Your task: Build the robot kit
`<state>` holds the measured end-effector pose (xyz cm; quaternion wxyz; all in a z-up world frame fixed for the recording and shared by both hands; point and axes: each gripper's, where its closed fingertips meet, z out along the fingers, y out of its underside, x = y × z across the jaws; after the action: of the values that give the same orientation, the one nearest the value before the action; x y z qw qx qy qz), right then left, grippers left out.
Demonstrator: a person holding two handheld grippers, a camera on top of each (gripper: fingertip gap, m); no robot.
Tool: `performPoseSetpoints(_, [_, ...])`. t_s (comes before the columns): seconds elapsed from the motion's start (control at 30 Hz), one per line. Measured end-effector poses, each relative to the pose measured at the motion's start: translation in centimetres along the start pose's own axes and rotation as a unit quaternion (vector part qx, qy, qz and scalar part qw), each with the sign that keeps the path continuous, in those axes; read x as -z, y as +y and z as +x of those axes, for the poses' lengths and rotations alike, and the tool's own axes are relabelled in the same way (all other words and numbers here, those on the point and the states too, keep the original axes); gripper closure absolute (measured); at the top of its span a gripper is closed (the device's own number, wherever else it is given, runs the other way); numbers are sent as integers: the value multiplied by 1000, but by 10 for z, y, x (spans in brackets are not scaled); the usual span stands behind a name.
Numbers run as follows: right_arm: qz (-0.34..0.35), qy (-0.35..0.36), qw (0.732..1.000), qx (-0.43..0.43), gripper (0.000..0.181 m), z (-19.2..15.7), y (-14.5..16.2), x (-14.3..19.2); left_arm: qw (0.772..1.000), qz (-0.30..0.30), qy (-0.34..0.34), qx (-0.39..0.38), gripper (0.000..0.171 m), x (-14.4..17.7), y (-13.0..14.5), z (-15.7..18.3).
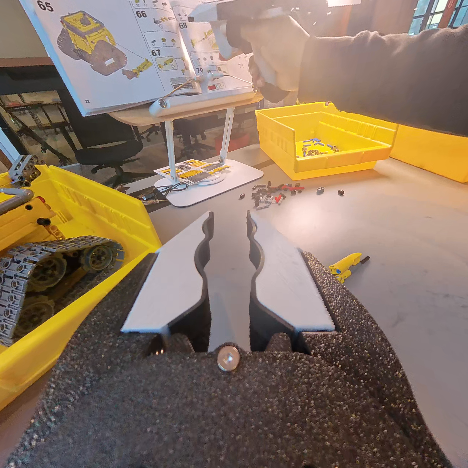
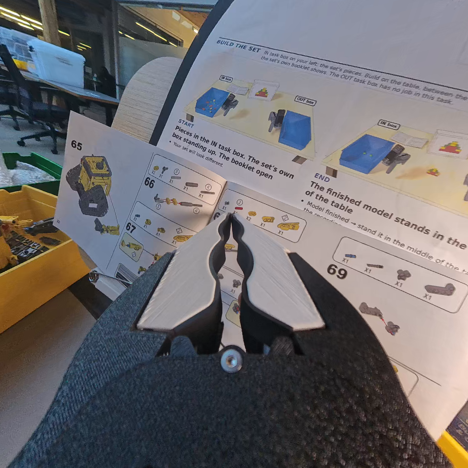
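My left gripper (image 1: 230, 217) is open and empty, low over the grey table (image 1: 354, 228). A yellow tracked toy model (image 1: 50, 266) lies in a yellow bin (image 1: 101, 210) at its left. An open instruction booklet (image 1: 121, 55) stands on a white book stand (image 1: 215, 184). My right gripper (image 2: 231, 215) is shut, with its tips against the booklet (image 2: 152, 197) at the centre fold. I cannot tell if it pinches a page. In the left wrist view the right gripper (image 1: 193, 17) is held up by a gloved hand (image 1: 273, 50).
A second yellow bin (image 1: 278, 141) at the back right holds several small blue pieces. A heap of small dark and red pieces (image 1: 271, 195) and a yellow piece (image 1: 345, 266) lie on the table. A large printed sheet (image 2: 329, 131) stands behind the booklet. The gap from one gripper's tips to the other's is roughly 35 cm. From my left tips it is roughly 15 cm to the yellow tracked toy model (image 1: 50, 266); from my right, 40 cm.
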<state>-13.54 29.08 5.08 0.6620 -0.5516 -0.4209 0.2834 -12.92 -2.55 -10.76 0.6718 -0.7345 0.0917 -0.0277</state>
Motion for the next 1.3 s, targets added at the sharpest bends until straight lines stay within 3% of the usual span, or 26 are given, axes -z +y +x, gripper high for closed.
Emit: performPoseSetpoints(1.3, [-6,6,1000,-6,179,10,12,7,1000,-8,17,0,147,-4,4,6])
